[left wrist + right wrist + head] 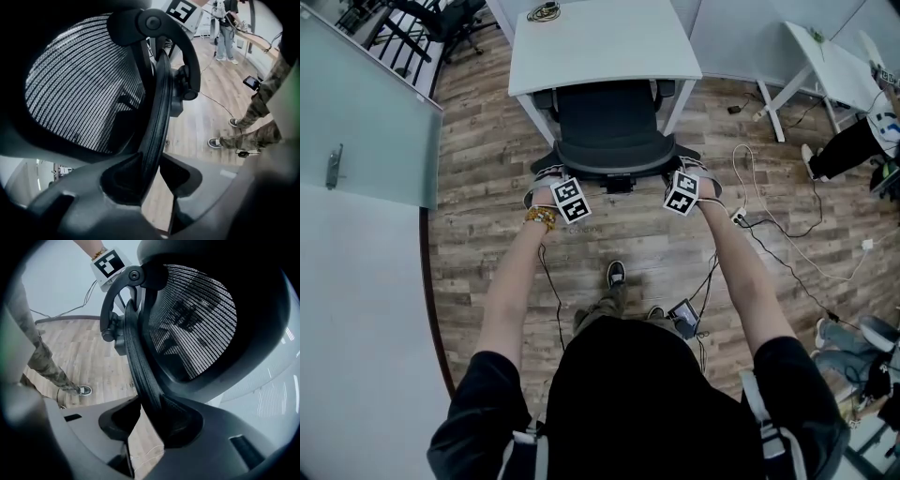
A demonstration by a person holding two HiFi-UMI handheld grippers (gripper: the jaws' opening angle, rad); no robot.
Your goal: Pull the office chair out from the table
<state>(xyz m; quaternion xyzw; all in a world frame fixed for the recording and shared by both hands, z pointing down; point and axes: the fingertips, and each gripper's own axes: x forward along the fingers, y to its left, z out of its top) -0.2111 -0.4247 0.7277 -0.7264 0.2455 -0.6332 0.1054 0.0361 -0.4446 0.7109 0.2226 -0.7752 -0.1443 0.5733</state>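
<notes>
Two handheld grippers clamp the backrest of a black mesh-backed office chair. The chair stands pushed in at the near edge of a white rectangular table, with its seat partly under the tabletop and its backrest towards us. We hold the left gripper at the backrest's left edge and the right gripper at its right edge. In the left gripper view, the jaws are closed on the thin dark rim of the mesh, and the right gripper view shows the same grip. We stand on a brown wood-plank floor, with loose cables lying to our right.
</notes>
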